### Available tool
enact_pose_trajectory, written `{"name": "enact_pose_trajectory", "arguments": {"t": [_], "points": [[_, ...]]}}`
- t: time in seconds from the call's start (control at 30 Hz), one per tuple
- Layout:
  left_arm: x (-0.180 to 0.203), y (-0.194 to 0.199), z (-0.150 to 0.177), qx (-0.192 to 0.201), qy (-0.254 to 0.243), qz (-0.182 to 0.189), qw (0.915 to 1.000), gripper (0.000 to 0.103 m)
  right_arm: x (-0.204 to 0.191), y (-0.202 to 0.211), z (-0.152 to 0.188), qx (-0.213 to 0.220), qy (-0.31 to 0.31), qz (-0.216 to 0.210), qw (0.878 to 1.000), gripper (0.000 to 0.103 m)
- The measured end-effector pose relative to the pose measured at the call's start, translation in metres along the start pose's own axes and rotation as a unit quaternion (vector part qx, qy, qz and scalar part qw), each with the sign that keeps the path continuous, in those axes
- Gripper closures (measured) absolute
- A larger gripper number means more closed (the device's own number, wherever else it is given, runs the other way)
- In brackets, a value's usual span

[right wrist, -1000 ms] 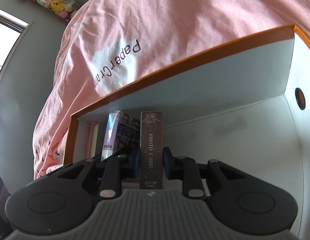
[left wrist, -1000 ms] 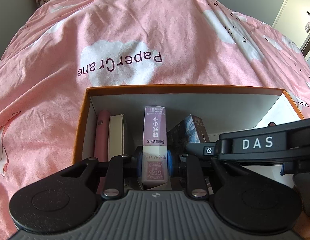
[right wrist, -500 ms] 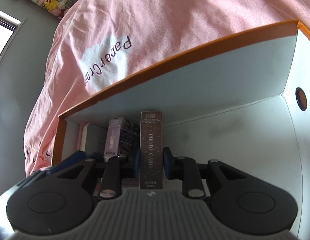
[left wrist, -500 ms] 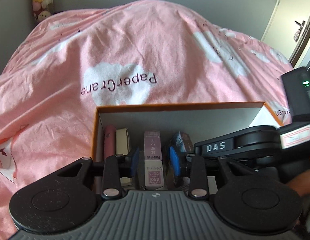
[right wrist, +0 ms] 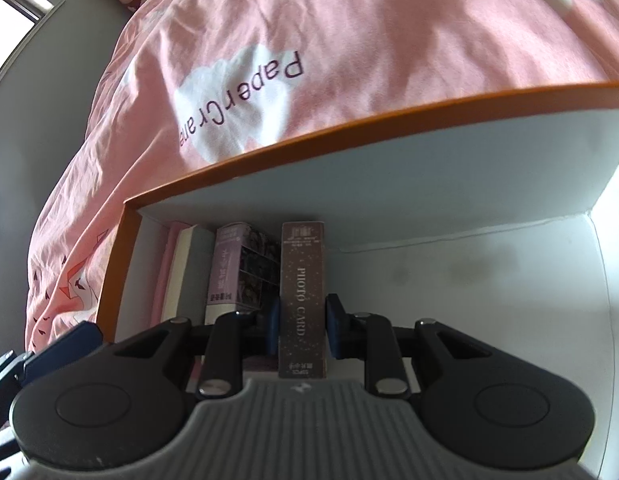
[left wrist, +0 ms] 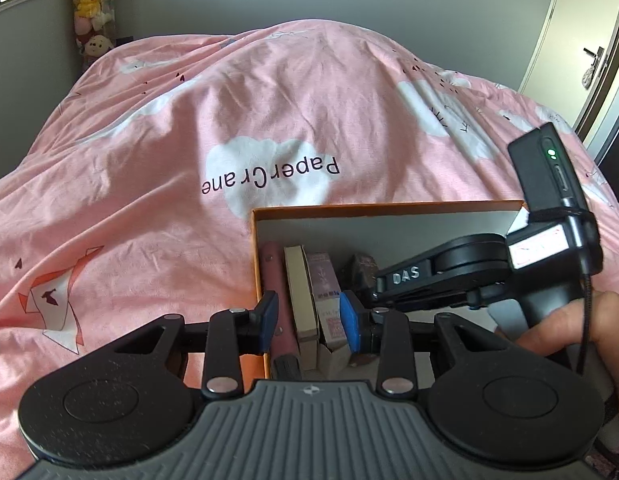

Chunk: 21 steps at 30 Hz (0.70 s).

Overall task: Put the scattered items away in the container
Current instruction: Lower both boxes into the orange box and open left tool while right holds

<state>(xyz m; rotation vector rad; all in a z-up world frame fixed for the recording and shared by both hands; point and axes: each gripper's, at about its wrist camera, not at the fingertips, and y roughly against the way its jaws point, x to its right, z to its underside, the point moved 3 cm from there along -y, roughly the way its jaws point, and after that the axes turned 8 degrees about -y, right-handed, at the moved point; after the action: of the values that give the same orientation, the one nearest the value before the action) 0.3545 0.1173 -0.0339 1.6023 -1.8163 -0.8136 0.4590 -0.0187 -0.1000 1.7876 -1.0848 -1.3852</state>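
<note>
The orange box with a white inside (left wrist: 389, 205) lies on the pink bedspread. In it stand, left to right, a pink notebook (left wrist: 275, 280), a beige book (left wrist: 299, 288), a purple carton (left wrist: 323, 280) and a dark patterned carton (left wrist: 363, 270). My left gripper (left wrist: 308, 318) hovers open above these items near the box's left wall and holds nothing. Inside the box (right wrist: 349, 128), my right gripper (right wrist: 303, 320) is shut on a dark "PHOTO CARD" carton (right wrist: 302, 292). That carton stands upright just right of the patterned carton (right wrist: 259, 264).
The box's right half (right wrist: 469, 280) has a bare white floor. A hand (left wrist: 569, 328) holds the right gripper's handle (left wrist: 549, 256) at the right of the left wrist view. Plush toys (left wrist: 91, 4) hang in the far left corner, and a door (left wrist: 589, 40) is at the far right.
My left gripper has let go of the purple carton, opened, then risen and drawn back from the box. My right gripper has shifted a little inside the box, still shut on the card carton.
</note>
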Motion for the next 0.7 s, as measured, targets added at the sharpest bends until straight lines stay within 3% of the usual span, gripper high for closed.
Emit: {"name": "enact_pose_trajectory", "arguments": {"t": [0.3, 0.53, 0.7], "points": [[0.004, 0.006, 0.009, 0.015, -0.015, -0.001, 0.9998, 0.063, -0.011, 0.003, 0.003, -0.004, 0.026, 0.000, 1.000, 0.072], [0.006, 0.010, 0.014, 0.011, -0.012, 0.003, 0.9999, 0.063, -0.013, 0.020, 0.002, -0.005, 0.023, -0.029, 0.999, 0.066], [0.013, 0.011, 0.019, 0.002, -0.033, -0.004, 0.9994, 0.063, -0.015, 0.031, 0.009, -0.020, 0.070, -0.028, 0.997, 0.063]]}}
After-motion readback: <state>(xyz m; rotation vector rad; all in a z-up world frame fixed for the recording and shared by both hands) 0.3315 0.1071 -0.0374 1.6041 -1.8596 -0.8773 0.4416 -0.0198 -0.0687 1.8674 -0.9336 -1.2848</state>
